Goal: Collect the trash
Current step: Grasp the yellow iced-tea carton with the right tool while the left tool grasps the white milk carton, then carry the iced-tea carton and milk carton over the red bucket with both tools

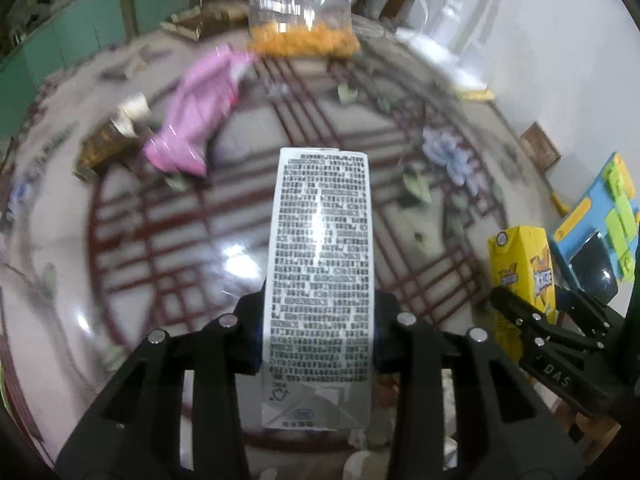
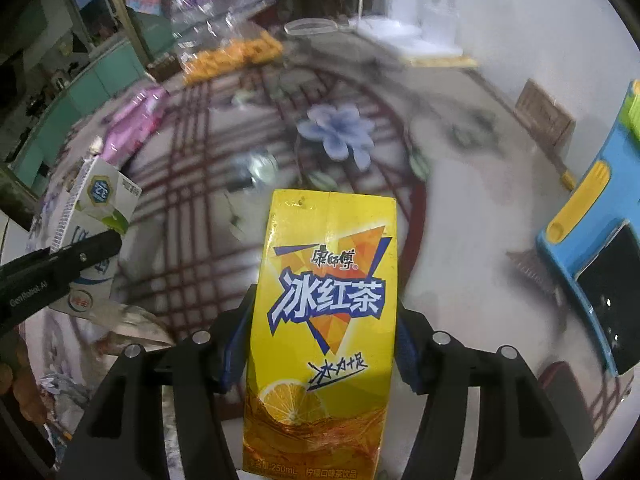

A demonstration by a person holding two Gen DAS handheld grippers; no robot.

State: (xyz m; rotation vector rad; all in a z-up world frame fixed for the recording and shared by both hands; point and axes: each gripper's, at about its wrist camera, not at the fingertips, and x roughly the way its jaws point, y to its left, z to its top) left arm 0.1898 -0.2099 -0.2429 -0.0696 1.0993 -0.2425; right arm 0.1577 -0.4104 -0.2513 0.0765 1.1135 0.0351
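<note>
Left tool clamped the white carton; right tool clamped the yellow tea carton. Both judged light, crushable; mid-body side grips suit.

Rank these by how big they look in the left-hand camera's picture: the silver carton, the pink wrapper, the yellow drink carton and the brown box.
1. silver carton, though it sits closest to the lens, between the fingers.
2. pink wrapper.
3. yellow drink carton, partly hidden by the other gripper.
4. brown box.
Distance differs, so true sizes stay unsure.
</note>
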